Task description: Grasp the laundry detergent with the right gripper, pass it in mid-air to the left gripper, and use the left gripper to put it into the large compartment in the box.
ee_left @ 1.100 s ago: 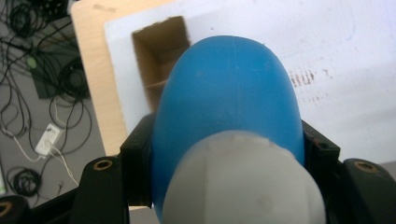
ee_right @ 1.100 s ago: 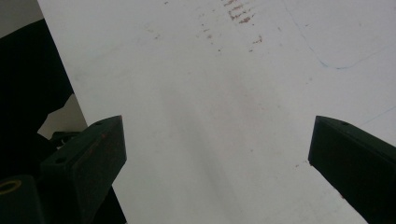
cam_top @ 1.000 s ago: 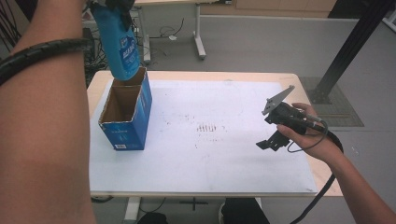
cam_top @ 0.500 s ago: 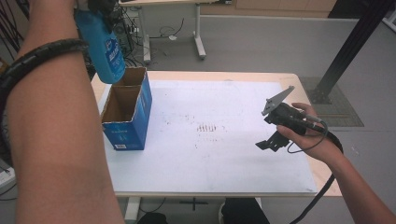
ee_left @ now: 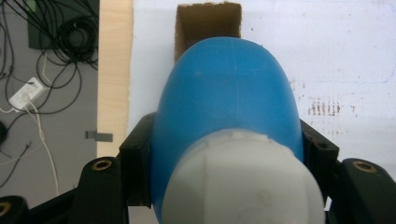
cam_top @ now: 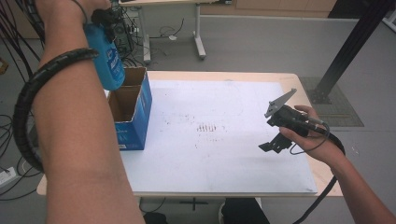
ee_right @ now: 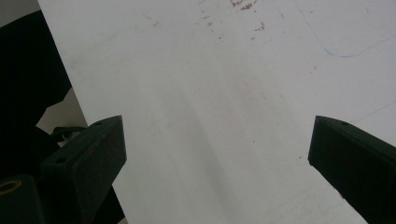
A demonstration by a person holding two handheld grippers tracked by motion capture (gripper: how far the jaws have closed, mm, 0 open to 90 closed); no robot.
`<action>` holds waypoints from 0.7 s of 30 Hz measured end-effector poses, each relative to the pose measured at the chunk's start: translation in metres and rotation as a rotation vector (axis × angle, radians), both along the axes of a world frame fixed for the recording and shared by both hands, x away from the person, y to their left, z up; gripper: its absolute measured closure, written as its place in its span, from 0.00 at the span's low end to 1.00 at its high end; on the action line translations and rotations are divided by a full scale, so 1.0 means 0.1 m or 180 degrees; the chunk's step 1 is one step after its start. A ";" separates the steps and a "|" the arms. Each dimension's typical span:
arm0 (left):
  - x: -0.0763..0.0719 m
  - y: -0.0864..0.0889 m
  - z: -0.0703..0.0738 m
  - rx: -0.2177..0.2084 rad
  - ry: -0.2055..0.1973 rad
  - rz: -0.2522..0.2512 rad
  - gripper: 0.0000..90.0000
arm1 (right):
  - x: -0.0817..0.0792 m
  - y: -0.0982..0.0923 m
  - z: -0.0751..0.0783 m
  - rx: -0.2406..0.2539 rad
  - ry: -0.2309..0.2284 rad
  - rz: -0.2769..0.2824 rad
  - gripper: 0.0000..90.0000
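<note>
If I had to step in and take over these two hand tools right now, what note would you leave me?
Left gripper: shut on the blue bottle, cap toward the hand, held in the air above the open cardboard box.
Right gripper: open, holding nothing, hovering over the white mat on the right side.
Box: stands at the mat's left edge, flaps open; what I can see of the inside looks empty.
Done: bottle gripped and brought over the box.
Left: probably lower the bottle into the box and let go.

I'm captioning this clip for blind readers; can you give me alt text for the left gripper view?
A blue bottle with a white cap is clamped in the left hand-held gripper, pointing down at an open cardboard box on the white table.
</note>
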State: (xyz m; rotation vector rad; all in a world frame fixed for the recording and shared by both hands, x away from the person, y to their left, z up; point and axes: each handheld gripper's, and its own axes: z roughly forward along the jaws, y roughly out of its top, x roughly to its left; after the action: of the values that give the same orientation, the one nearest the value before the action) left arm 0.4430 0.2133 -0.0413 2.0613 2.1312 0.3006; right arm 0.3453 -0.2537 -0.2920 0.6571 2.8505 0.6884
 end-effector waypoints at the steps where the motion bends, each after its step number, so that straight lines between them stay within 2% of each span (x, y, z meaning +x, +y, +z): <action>1: 0.01 0.01 -0.02 -0.0018 -0.0002 0.0006 0.42 | 0.00 0.00 -0.01 -0.0003 0.0005 -0.0002 0.05; 13: 0.05 0.06 -0.23 -0.0044 0.0038 0.0028 0.42 | 0.01 -0.03 -0.09 -0.0031 0.0061 -0.0006 0.05; 21: 0.09 0.09 -0.48 -0.0049 0.0104 0.0045 0.42 | 0.01 -0.05 -0.11 -0.0042 0.0061 -0.0005 0.05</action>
State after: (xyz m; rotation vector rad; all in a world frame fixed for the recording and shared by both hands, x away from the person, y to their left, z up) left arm 0.4520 0.2220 -0.0890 2.0576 2.1606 0.2533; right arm 0.3467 -0.2584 -0.3032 0.6678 2.8692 0.6661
